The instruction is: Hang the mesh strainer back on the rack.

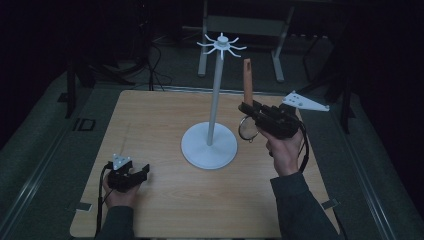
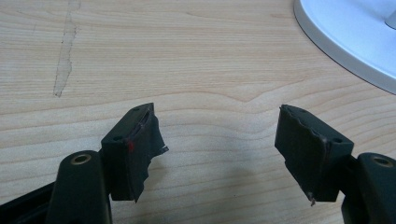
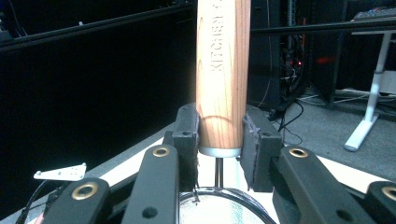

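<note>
Right gripper [image 1: 248, 108] clamps a wooden-handled strainer [image 3: 222, 79] upright beside the white hook stand [image 1: 212, 131], left gripper [image 1: 136, 174] released, resting on the wooden table [image 1: 160, 120].

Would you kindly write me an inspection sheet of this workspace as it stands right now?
Surface: wooden table, pale streak on the wood.
Job's things: white hook stand upright at centre; wooden-handled strainer held upright, mesh ring hanging below.
Clutter: nothing seen.
Grippers: left gripper open, low over the table; right gripper shut on the strainer's handle, raised beside the stand.
Cables: one trailing from each gripper; more on the floor behind.
Surroundings: dark room, desk legs behind.
</note>
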`<action>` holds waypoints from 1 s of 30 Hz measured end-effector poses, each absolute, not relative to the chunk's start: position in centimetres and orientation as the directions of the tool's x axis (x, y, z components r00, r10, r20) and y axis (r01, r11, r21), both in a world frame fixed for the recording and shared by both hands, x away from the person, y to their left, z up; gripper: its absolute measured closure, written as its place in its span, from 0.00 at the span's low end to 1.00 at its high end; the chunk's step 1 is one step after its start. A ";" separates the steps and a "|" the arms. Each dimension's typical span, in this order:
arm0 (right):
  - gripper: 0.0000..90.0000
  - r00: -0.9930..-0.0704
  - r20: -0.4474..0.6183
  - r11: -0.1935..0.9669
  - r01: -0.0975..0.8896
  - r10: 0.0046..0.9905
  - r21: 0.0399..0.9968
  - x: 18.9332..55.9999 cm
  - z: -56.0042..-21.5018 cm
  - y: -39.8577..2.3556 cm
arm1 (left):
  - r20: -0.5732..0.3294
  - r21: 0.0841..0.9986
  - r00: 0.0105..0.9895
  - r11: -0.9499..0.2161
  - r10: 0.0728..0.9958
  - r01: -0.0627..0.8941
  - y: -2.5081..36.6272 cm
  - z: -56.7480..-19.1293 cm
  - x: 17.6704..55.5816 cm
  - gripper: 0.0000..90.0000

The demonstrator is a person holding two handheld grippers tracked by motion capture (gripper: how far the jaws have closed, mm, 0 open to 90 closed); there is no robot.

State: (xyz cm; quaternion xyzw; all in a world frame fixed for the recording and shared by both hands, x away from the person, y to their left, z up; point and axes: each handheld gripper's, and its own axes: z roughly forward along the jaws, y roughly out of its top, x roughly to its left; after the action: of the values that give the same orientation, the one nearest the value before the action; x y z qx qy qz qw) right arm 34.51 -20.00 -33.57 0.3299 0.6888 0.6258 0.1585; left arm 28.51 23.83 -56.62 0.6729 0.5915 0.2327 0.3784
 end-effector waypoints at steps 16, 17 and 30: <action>0.78 -0.745 0.195 -0.013 0.242 0.638 0.970 34.7 -32.6 -19.2 | -0.133 0.786 0.191 -0.014 0.972 0.618 23.8 -56.6 28.5 0.33; 0.78 -0.746 0.195 -0.014 0.241 0.637 0.970 34.8 -32.6 -19.2 | -0.134 0.786 0.192 -0.014 0.972 0.618 23.8 -56.6 28.5 0.33; 0.78 -0.748 0.206 -0.019 0.251 0.631 0.968 35.4 -32.3 -18.6 | -0.136 0.787 0.190 -0.011 0.972 0.617 23.8 -56.6 28.5 0.33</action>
State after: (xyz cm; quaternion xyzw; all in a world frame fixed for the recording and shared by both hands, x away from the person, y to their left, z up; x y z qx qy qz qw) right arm 35.35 -18.64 -32.27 0.3221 0.6843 0.6370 0.1491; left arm 28.51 23.78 -56.63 0.6716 0.5918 0.2337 0.3797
